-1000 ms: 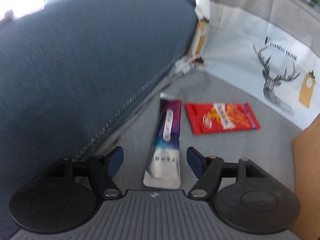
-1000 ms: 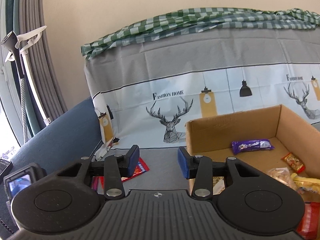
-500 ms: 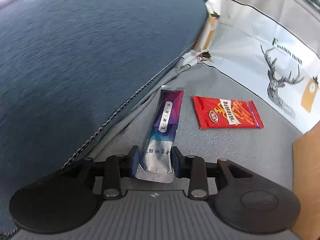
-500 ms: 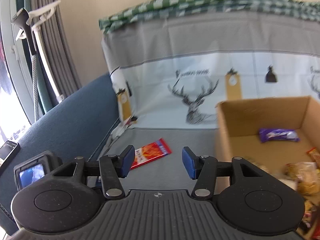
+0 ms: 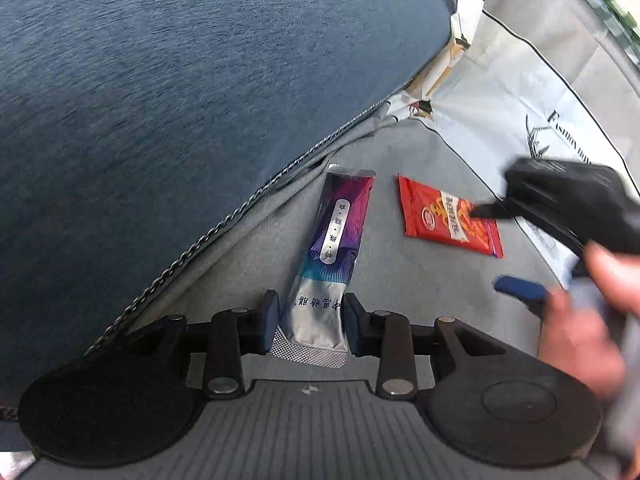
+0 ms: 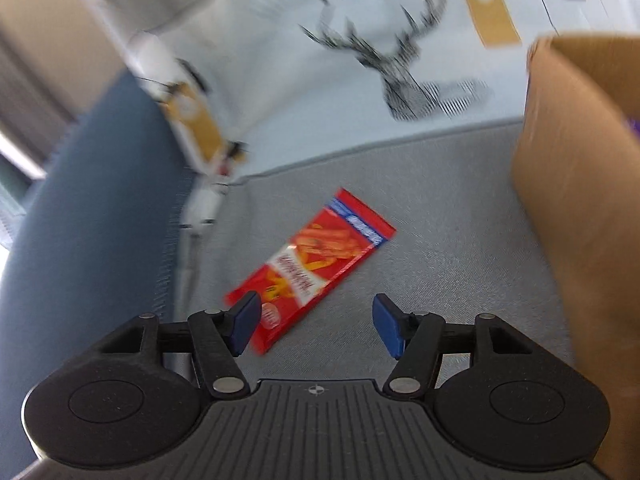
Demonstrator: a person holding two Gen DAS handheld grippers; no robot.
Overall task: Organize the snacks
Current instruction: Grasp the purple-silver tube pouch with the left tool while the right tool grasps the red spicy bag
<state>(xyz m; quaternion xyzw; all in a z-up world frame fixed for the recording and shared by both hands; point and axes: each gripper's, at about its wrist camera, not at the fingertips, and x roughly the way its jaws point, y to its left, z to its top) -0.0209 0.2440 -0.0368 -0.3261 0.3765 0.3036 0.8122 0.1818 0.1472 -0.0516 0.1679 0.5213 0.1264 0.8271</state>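
Your left gripper (image 5: 308, 322) has its blue pads pressed against both long edges of the purple snack stick (image 5: 334, 256), clamped at its silver near end; the stick lies on the grey seat cushion (image 5: 420, 280) beside the blue sofa back (image 5: 160, 100). Just to its right lies the red snack packet (image 6: 310, 264). Your right gripper (image 6: 314, 326) hangs over that packet with fingers spread wide, the left pad seemingly above the packet's near corner, though blur makes contact hard to judge. The cardboard box (image 6: 568, 184) stands at the right.
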